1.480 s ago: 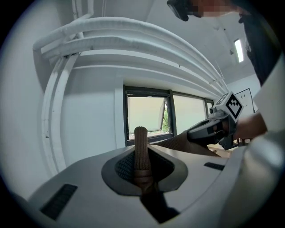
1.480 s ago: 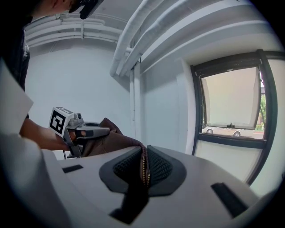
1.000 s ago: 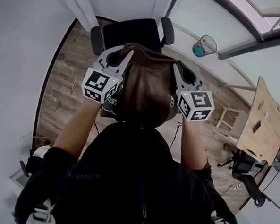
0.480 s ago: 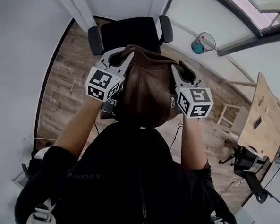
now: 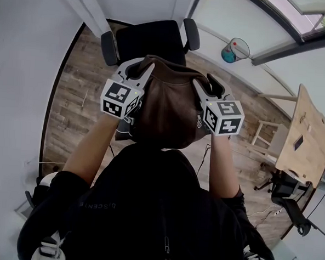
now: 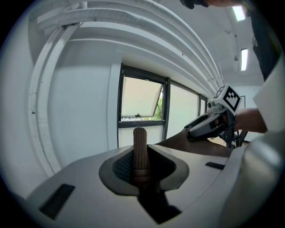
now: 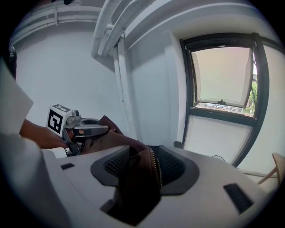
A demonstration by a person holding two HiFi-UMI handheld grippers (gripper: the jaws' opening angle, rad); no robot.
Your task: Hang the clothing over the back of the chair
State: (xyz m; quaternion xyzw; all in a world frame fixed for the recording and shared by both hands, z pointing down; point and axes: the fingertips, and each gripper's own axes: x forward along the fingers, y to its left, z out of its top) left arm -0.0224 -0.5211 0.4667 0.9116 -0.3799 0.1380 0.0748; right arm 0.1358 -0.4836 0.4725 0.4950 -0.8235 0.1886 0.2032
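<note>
A brown jacket (image 5: 167, 105) hangs spread between my two grippers above the black office chair (image 5: 151, 41), whose back it hides. My left gripper (image 5: 138, 66) pinches the jacket's ribbed hem (image 6: 140, 147), which stands upright between jaws that are starting to open. My right gripper (image 5: 208, 84) is opening wide. The jacket's zipper edge (image 7: 156, 167) lies loose between its pads, with a gap on each side. Each gripper also appears in the other's view: the right gripper (image 6: 209, 127) and the left gripper (image 7: 89, 130).
The chair's armrests (image 5: 107, 43) stick out on both sides of the jacket. A wire bin (image 5: 236, 51) stands by the window wall. A wooden table (image 5: 302, 141) and other chairs (image 5: 285, 192) are to the right, and a white wall (image 5: 24, 63) runs close on the left.
Both grippers have sunk a little toward the chair with the jacket. The right gripper's jaws have spread apart from the fabric.
</note>
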